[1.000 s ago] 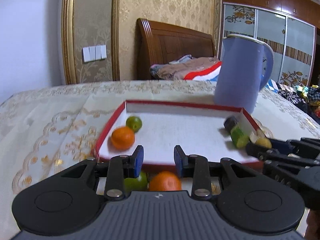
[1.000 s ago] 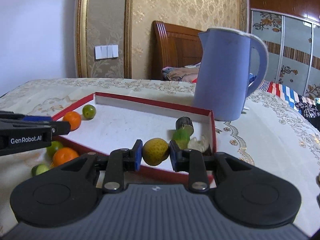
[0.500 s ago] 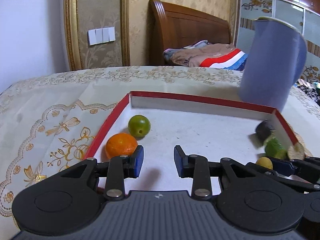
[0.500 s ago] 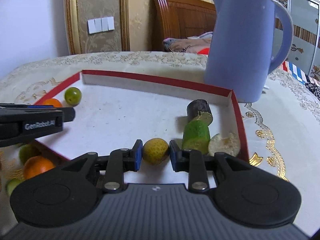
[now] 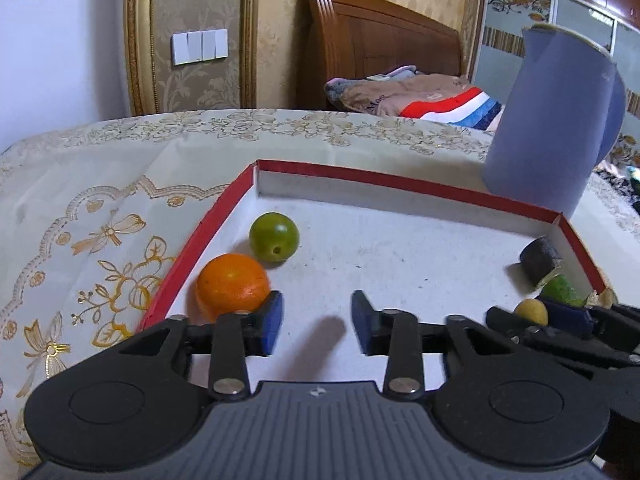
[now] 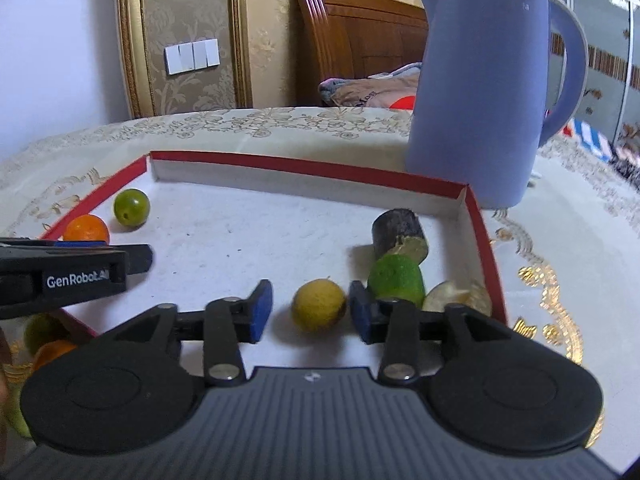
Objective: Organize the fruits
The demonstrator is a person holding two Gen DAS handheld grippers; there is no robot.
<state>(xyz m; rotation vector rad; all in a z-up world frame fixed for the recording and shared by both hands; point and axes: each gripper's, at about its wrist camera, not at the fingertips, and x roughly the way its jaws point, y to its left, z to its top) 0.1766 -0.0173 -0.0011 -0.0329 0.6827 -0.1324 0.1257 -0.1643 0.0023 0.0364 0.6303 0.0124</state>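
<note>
Right hand-held gripper (image 6: 311,311) spread wide around a dull, blemished yellow fruit (image 6: 319,304); left hand-held gripper (image 5: 316,322) released.

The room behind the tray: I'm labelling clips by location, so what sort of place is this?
Most likely a bedroom in a home. A wooden headboard stands against the wallpapered wall with a folded blanket in front of it, and wardrobe doors line the far side.

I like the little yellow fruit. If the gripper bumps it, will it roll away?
Probably. The yellow fruit looks round and lies loose between the right gripper's open fingers. The tray floor looks flat, so it might roll until the red wall stops it.
</note>
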